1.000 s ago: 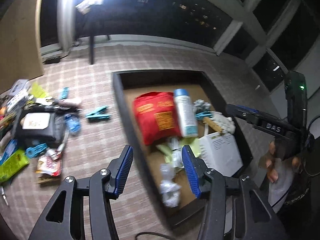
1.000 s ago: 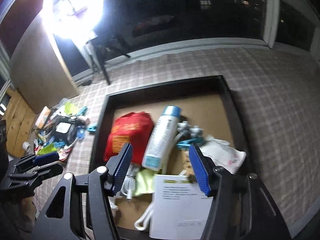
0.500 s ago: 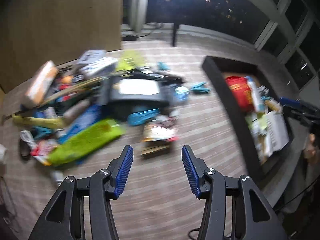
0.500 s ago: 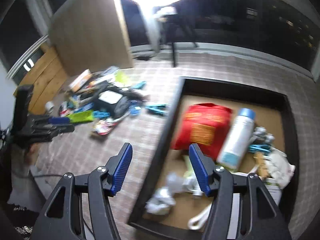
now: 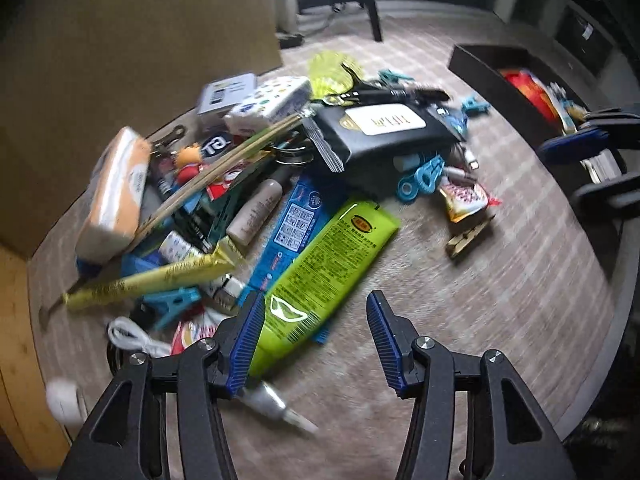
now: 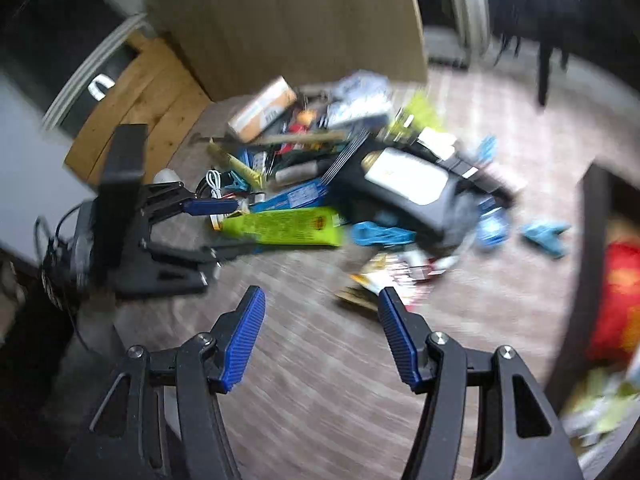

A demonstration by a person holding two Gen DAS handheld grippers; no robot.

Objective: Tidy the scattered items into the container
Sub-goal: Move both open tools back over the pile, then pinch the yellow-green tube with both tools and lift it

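A heap of scattered items lies on the checked cloth. It includes a lime-green packet, a black wipes pack, a blue packet, blue clips, a snack sachet and a wooden peg. My left gripper hangs open just above the green packet's near end, holding nothing. My right gripper is open over bare cloth, in front of the sachet. The black tray at the right holds a red pouch and other items.
A brown board stands behind the heap, with a wooden edge at the left. An orange-and-white tissue pack, a yellow tube, a white cable and a small tube lie on the heap's left side.
Both grippers have swung left from above the tray to the heap, and the left one has sunk closer to it. Both have stayed open and empty.
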